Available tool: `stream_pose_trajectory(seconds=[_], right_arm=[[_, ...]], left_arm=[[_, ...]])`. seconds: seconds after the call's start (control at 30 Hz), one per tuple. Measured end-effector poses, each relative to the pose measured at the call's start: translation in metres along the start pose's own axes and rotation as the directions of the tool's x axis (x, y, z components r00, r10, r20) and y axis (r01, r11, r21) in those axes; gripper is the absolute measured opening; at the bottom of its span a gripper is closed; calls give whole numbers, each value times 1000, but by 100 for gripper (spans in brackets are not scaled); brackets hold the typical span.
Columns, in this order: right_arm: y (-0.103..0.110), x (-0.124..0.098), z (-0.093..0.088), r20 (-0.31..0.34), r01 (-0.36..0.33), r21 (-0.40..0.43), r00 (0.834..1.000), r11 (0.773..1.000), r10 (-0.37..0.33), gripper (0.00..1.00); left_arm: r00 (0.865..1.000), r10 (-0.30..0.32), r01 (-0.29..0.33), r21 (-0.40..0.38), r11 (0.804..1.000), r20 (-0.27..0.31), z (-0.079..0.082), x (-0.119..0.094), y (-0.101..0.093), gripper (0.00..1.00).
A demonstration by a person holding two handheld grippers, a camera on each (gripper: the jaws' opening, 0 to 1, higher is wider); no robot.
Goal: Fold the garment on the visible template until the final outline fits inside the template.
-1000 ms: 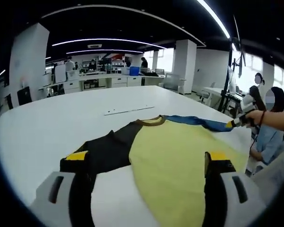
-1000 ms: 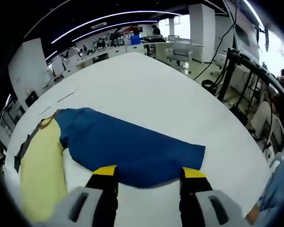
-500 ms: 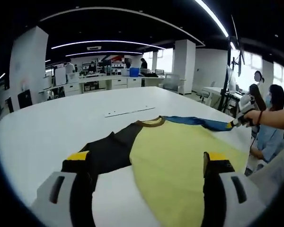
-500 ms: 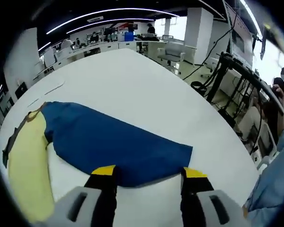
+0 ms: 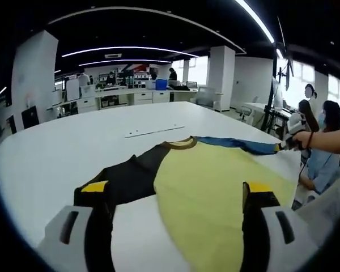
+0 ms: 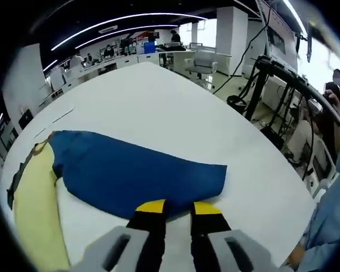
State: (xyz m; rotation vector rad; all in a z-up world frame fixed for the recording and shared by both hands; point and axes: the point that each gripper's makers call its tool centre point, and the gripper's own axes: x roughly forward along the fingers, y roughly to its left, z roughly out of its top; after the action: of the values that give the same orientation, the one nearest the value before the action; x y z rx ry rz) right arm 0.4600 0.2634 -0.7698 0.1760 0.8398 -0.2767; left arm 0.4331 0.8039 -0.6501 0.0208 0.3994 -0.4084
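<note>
The garment lies flat on the white table (image 5: pixel 56 141), with a yellow body (image 5: pixel 209 187), a black sleeve (image 5: pixel 124 181) and a brown collar (image 5: pixel 178 143). My left gripper (image 5: pixel 175 190) hovers wide open over its near hem, one jaw by the black sleeve and the other over the yellow. The blue sleeve (image 6: pixel 130 170) stretches out to the side. My right gripper (image 6: pixel 179 208) has its jaws drawn to a narrow gap over that sleeve's near edge by the cuff. From the left gripper view, the right gripper (image 5: pixel 287 145) sits at the blue sleeve (image 5: pixel 238 145) tip, held by a hand.
A thin template line (image 5: pixel 154 132) lies on the table beyond the collar. The table edge (image 6: pixel 283 187) drops off just right of the blue cuff. Seated people (image 5: pixel 323 141), cables and a stand (image 6: pixel 272 85) are beyond that edge. Desks (image 5: pixel 130 93) fill the far room.
My right gripper's jaws have narrowed from wide open to a small gap at the blue sleeve's edge. The left gripper has barely moved.
</note>
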Motion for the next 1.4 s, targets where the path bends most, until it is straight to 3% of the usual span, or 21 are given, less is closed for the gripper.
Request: stream_pose_trajectory(seconds=[0.17, 0.3, 0.7, 1.0, 1.4], right_arm=[[-2, 5, 9, 2, -26, -21, 1000, 999, 26, 0], [-7, 5, 23, 12, -24, -82, 1000, 996, 25, 0], [-17, 12, 52, 18, -23, -90, 1000, 996, 25, 0], [-18, 13, 59, 9, -39, -59, 999, 997, 40, 0], [0, -11, 67, 24, -46, -87, 999, 995, 48, 0]], left_arm=[[1000, 3, -3, -2, 1000, 7, 1, -1, -1, 93], [1000, -2, 2, -2, 1000, 12, 2, -2, -3, 93], [1000, -5, 5, 1, 1000, 11, 3, -6, -6, 95], [1000, -4, 4, -4, 1000, 24, 8, -9, -5, 99], [1000, -19, 19, 1, 1000, -9, 0, -14, -8, 99]])
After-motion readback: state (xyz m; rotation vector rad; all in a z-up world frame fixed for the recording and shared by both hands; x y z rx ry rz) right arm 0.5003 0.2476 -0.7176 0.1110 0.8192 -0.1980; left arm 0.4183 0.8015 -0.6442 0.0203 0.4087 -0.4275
